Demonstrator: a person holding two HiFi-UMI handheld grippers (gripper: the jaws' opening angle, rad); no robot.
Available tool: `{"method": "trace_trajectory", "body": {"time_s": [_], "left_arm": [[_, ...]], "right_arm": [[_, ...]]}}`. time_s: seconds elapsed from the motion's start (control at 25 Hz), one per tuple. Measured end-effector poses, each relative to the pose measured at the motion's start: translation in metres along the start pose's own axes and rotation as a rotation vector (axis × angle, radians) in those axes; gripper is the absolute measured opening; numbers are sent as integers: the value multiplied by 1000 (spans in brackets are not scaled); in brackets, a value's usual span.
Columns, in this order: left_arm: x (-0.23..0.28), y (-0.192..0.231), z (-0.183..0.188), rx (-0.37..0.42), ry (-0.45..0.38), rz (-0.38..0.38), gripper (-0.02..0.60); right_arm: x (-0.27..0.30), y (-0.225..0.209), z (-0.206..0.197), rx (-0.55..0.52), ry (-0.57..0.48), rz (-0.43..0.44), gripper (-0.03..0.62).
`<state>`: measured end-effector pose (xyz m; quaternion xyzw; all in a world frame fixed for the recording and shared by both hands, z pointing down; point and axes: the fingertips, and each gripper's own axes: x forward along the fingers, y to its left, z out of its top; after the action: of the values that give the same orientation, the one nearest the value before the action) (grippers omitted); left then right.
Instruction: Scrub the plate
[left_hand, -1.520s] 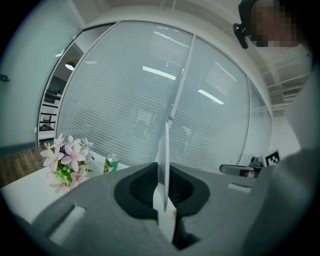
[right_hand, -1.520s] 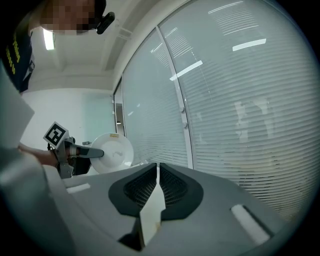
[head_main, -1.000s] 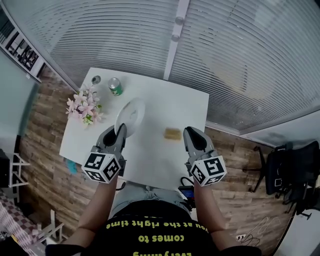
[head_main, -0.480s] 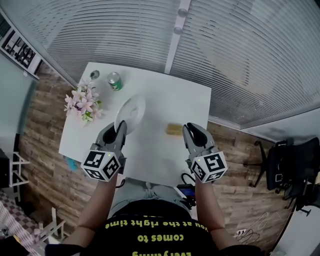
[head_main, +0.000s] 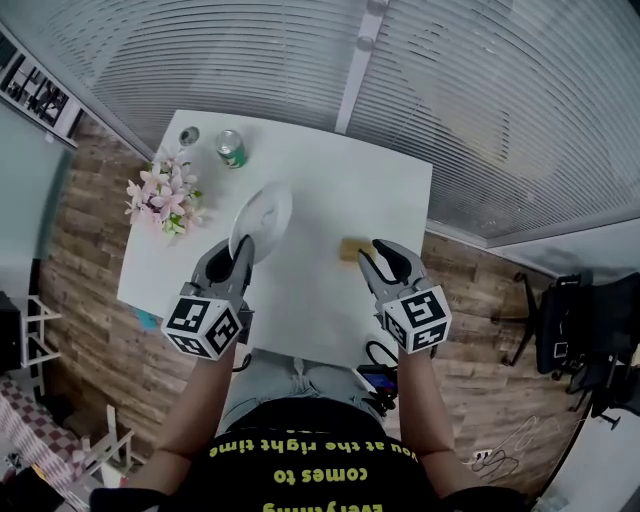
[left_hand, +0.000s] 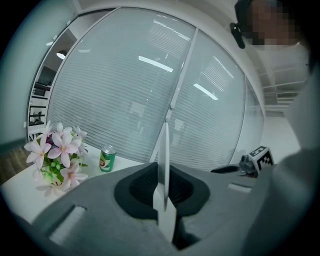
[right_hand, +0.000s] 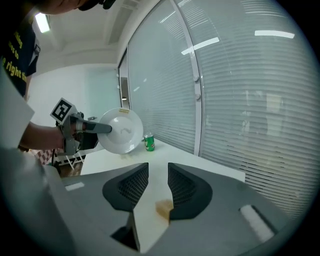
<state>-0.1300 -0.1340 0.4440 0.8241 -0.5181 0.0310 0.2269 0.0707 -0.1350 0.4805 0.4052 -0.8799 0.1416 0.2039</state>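
Our left tongs (head_main: 243, 252) stay clamped on the rim of the plate (head_main: 262, 218), held on edge over the counter (head_main: 320, 190), while our right tongs (head_main: 372, 252), jaws just opening and apart, drop to the sponge (head_main: 350, 247) right of the plate, ready to grab it.

The sponge (right_hand: 162, 209) is showing only a tan corner between the right tool's (right_hand: 158, 174) jaws, which have just been opening. One jaw is hiding the rest. The plate's (left_hand: 163, 142) lower rim is disappearing inside the left tool (left_hand: 162, 186). The can's (head_main: 231, 148) label is appearing too small to read.
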Motion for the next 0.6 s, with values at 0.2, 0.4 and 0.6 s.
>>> {"method": "trace_trajectory", "body": {"time_s": [0.2,0.4,0.6], "left_arm": [[5,6,-8,-6,18,6,21],[10,10,-15,-10,33,7,21],[15,14,-24,-21,57,2,21]], "right_arm": [[17,-1,-30,-73,132,30,150],[35,0,-57,-121,235,74,176],[50,0,-81,-209,340,107,189]]}}
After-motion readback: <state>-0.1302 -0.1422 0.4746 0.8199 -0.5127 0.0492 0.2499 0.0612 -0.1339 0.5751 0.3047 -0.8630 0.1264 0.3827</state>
